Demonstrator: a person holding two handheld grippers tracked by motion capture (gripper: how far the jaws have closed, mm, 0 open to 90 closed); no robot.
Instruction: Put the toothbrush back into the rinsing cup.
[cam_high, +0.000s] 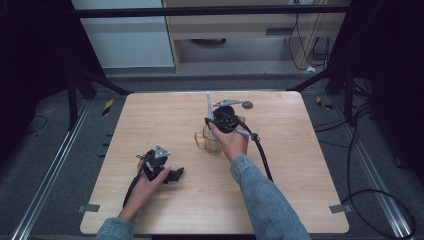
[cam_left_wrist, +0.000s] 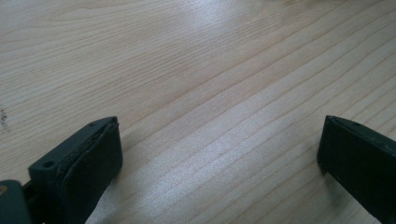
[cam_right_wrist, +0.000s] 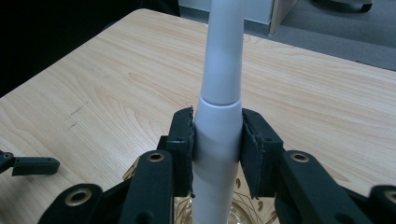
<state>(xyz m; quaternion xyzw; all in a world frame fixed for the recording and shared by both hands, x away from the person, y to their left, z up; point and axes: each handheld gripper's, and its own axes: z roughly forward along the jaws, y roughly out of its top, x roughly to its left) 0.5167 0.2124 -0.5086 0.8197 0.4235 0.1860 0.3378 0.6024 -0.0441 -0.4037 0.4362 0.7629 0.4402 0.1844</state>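
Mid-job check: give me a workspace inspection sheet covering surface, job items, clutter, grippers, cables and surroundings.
Surface: light wooden table, bare grain under the left jaws.
Job's things: white rod-shaped tool, upright, clamped by its lower part; clear glass cup directly beneath it on the table.
Clutter: small dark round item near the far edge; what it is cannot be told.
Grippers: right gripper shut on the white tool above the cup; left gripper open, jaws wide apart, low over bare wood.
Cables: black cable trails from the right gripper along the sleeve; more cables on the floor at right.
Surroundings: grey carpet, metal floor rails, dark frame, pale cabinets behind.
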